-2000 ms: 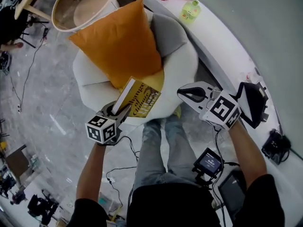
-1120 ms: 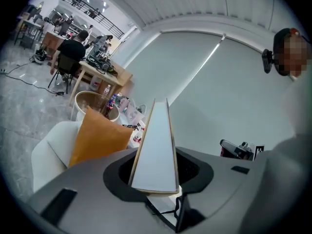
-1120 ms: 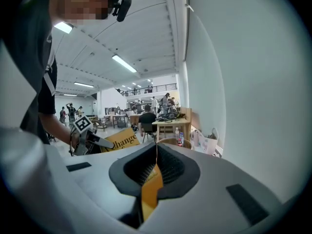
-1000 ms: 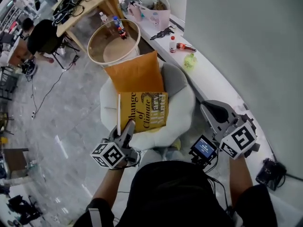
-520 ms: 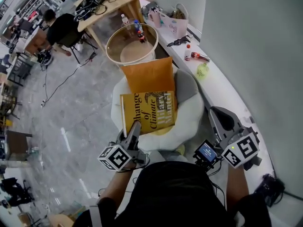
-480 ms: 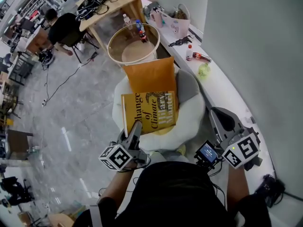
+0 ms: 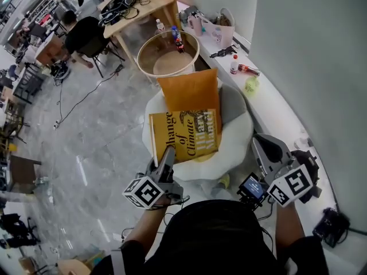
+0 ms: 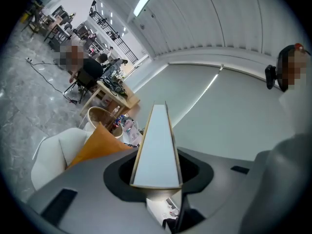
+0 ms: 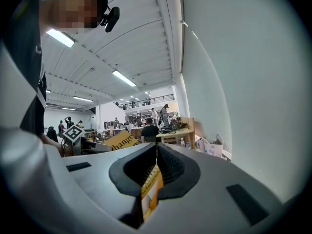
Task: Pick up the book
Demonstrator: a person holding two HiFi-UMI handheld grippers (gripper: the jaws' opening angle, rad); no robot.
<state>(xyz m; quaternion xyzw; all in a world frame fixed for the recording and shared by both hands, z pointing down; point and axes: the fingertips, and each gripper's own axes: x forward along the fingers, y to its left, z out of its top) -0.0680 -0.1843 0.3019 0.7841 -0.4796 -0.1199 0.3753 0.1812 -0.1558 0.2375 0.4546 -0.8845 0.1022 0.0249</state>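
Note:
The yellow book [image 7: 184, 134] hangs in the air over the white armchair [image 7: 238, 148], its cover facing up at the head camera. My left gripper [image 7: 167, 154] is shut on the book's near edge. In the left gripper view the pale page edge of the book [image 8: 156, 145] runs straight out from between the left gripper [image 8: 156, 177] pads. My right gripper [image 7: 262, 143] hovers to the right of the chair, apart from the book, jaws shut with nothing held. In the right gripper view the right gripper [image 9: 156, 152] jaws meet, and the book [image 9: 122, 140] shows at the left.
An orange cushion [image 7: 189, 91] and a grey cushion [image 7: 232, 103] lean on the chair's back. A round side table [image 7: 148, 55] stands behind it. A white ledge [image 7: 275, 110] with a green bottle [image 7: 250, 85] curves along the wall. A wooden desk [image 7: 137, 2] and seated people lie farther off.
The book has come up off the chair and turned from edge-on to cover-up in my left gripper. Both grippers have risen and drawn in toward the body.

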